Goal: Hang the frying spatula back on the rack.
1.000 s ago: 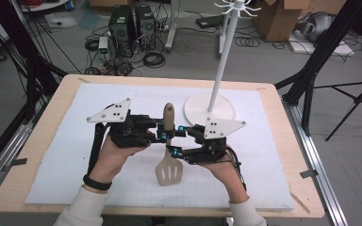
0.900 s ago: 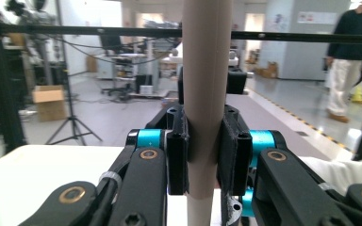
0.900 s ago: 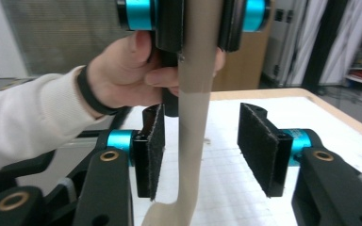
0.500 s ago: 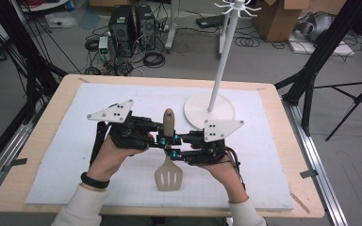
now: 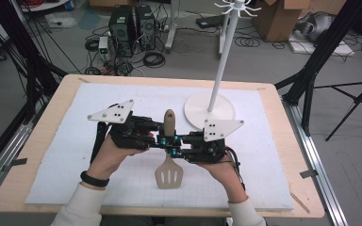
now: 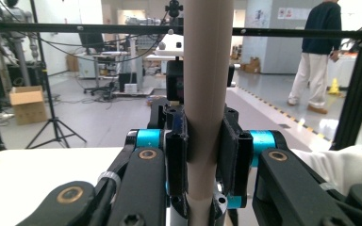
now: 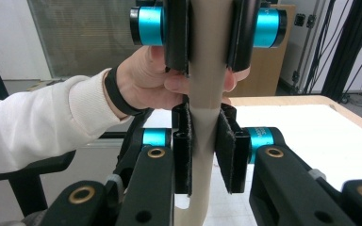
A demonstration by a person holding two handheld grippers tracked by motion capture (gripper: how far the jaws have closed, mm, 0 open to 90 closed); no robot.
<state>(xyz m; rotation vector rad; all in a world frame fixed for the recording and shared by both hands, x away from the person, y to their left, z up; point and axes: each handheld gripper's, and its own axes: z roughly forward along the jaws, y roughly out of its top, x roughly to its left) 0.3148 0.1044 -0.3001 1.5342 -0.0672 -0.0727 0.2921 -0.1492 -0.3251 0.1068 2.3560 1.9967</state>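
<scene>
A beige slotted spatula [image 5: 168,175] is over the white mat, blade toward me and handle pointing away. My left gripper [image 5: 162,140] comes in from the left and is shut on the handle. My right gripper [image 5: 174,151] comes in from the right and grips the handle a little nearer the blade; its jaws have just been closing onto it. In the left gripper view the handle [image 6: 206,94] stands between the pads of the left gripper [image 6: 206,155]. The right gripper view has the right gripper [image 7: 206,150] pinching the handle [image 7: 207,70], with the left gripper [image 7: 207,28] clamped just beyond.
A white hook stand with a round base [image 5: 210,110] rises at the back right of the mat [image 5: 66,155]. The wooden table edge [image 5: 283,117] frames the mat. A person [image 6: 318,52] walks far off in the room.
The right gripper's jaws have closed on the spatula handle beside the left gripper. The spatula and both hands have stayed in place.
</scene>
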